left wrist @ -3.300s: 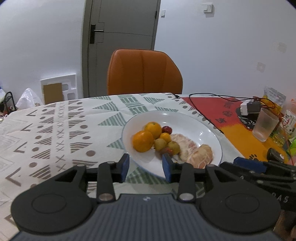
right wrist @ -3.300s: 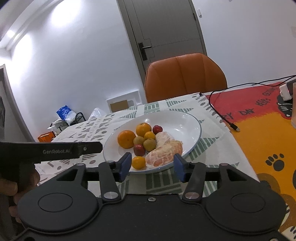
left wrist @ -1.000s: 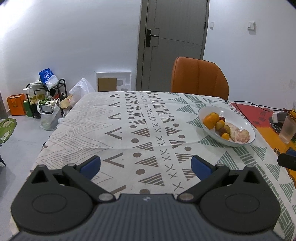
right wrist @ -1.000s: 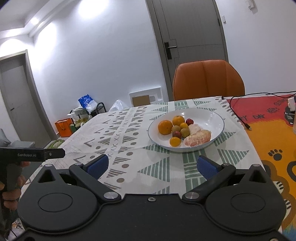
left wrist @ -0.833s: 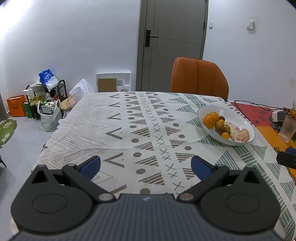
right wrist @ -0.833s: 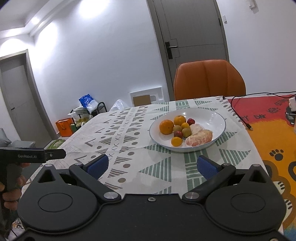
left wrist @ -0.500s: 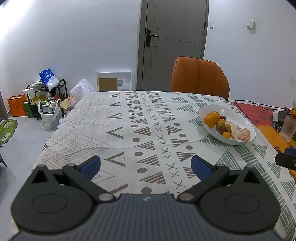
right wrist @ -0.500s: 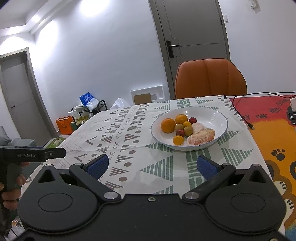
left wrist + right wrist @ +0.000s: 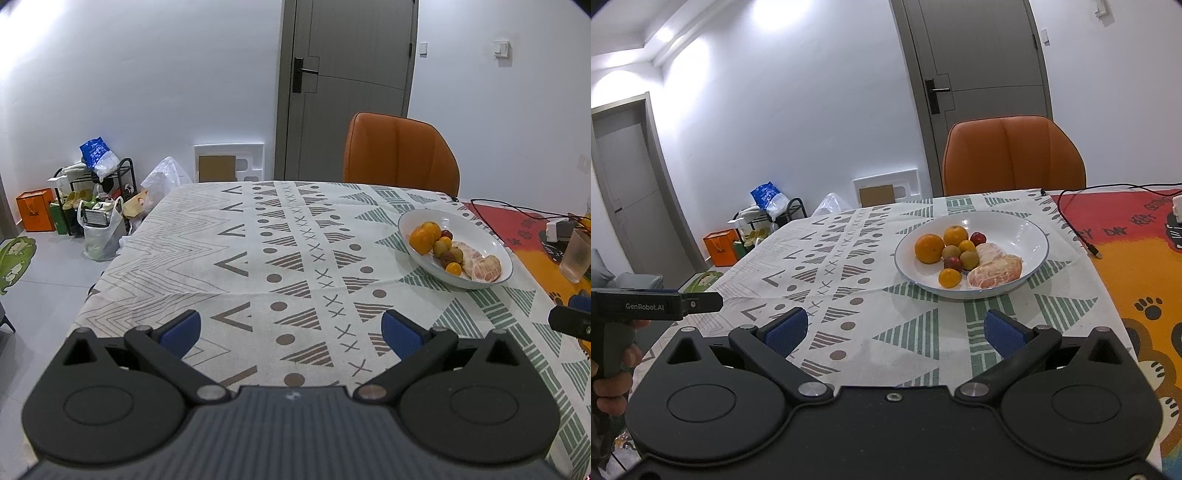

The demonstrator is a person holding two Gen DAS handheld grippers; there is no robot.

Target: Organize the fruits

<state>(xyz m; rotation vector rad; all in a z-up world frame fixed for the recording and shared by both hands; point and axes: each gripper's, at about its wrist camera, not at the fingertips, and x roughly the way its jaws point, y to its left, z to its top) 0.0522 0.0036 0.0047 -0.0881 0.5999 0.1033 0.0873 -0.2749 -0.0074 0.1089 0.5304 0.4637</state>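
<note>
on the patterned tablecloth [image 9: 849, 258], a white bowl [image 9: 1027, 236] holds fruits [image 9: 960, 254]; both claws spread apart, empty.

"GenRobot.AI" on left gripper [image 9: 701, 301]

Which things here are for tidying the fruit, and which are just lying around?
For the job:
- white plate
- oranges
- peeled citrus
- small red and green fruits
- left gripper and right gripper, jaws open and empty

Just lying about:
- orange chair
- black cable
- frosted cup
- bags on the floor
</note>
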